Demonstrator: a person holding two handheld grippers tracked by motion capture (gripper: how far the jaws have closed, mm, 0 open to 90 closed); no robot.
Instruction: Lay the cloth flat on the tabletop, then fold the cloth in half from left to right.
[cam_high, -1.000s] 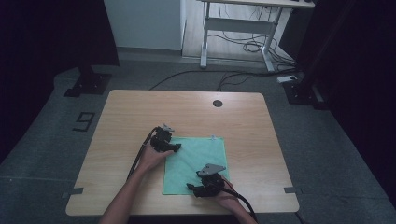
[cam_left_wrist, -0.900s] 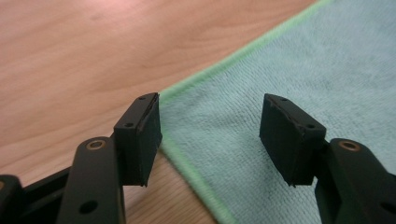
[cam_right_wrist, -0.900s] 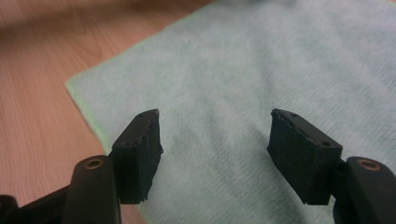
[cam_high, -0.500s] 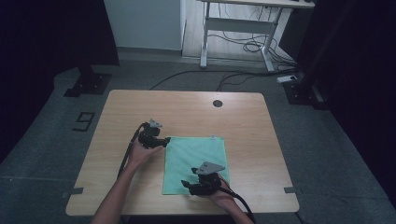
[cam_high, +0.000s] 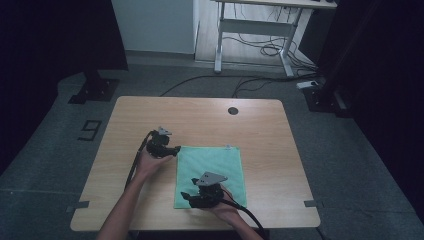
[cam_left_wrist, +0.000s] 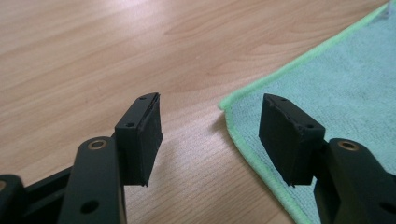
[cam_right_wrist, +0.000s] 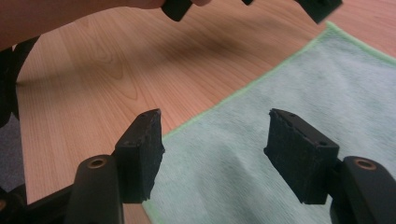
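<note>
While both tongs stand parted with nothing between their pads, neither one grips or presses on the cloth. Seen from the left gripper view, the left tongs (cam_left_wrist: 210, 135) hang just above bare wood with one corner of the green cloth (cam_left_wrist: 327, 88) lying below the gap, the right-hand pad over the cloth's hemmed edge. Seen from the right gripper view, the right tongs (cam_right_wrist: 212, 154) hover over the cloth's near left edge, one pad over wood, the other over fabric; the left tongs show blurred at the top of that view.

From the high view, the left tongs (cam_high: 172, 150) sit at the cloth's far left corner and the right tongs (cam_high: 187, 197) at its near left part, each released. The worktop (cam_high: 260, 125) is pale wood with a dark round hole near its far edge. It stands on grey floor, with cables and a white-framed desk (cam_high: 255, 25) beyond.

Spread flat, the cloth (cam_high: 220, 165) lies on the worktop's near half, roughly centred, its slightly longer axis running from the person's side toward the far edge, its sides about parallel to the worktop's
</note>
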